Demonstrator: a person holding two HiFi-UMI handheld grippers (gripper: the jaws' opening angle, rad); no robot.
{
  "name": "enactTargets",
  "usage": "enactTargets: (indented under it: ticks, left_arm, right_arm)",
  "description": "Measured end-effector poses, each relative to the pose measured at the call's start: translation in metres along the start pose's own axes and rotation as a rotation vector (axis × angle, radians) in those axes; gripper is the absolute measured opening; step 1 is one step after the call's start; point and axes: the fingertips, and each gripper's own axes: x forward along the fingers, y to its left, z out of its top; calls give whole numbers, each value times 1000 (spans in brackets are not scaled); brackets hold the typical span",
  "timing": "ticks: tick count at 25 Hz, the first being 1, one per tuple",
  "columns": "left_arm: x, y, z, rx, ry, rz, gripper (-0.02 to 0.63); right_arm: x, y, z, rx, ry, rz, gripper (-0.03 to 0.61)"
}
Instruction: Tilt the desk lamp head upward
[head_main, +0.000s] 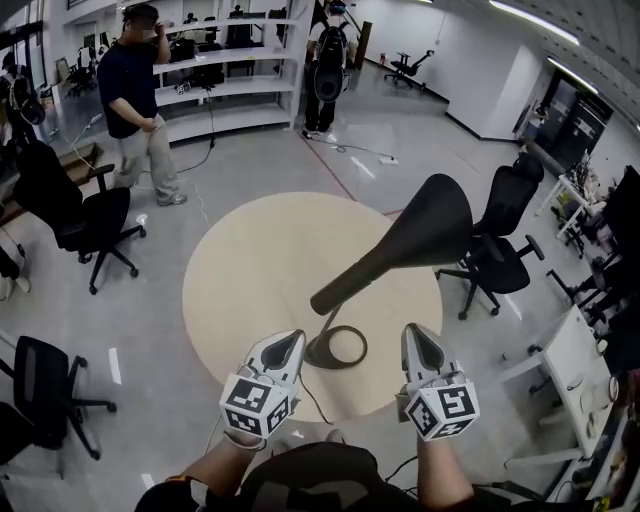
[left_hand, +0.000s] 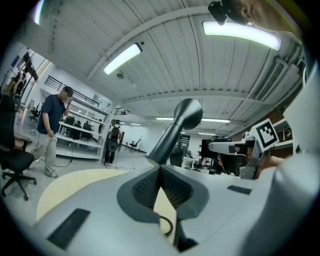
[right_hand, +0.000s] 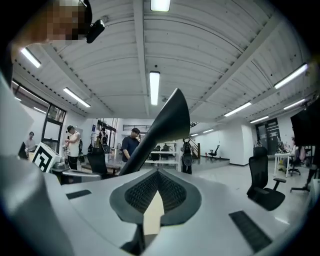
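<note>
Just one desk lamp (head_main: 415, 238), left gripper (head_main: 288, 344), right gripper (head_main: 418, 343), both closed.

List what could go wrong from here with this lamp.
1. The lamp head leans far out from its small ring base, which sits near the table edge. A hard push might tip it or slide it off.
2. The left gripper and right gripper both have their jaws together and hold nothing. Nudging the lamp like this gives little control.
3. The cable runs over the edge by the left gripper and may snag.
</note>
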Motion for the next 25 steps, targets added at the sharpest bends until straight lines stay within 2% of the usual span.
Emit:
enactTargets:
  ticks: [7, 11, 20, 25]
  left_arm:
    - [-28, 7, -59, -38, 93, -20, 48]
    - [-42, -2, -83, -34, 133, -35, 48]
    - [-71, -50, -100, 6, 142, -15, 48]
    - [-81, -108, -113, 20, 138, -8, 48]
  right_arm:
    - [-16, 55, -80, 15, 166, -45, 15]
    - [-30, 77, -110, 34, 225, -51, 15]
    - [-84, 89, -132, 53, 242, -27, 15]
    - [-134, 74, -130, 25, 209, -17, 15]
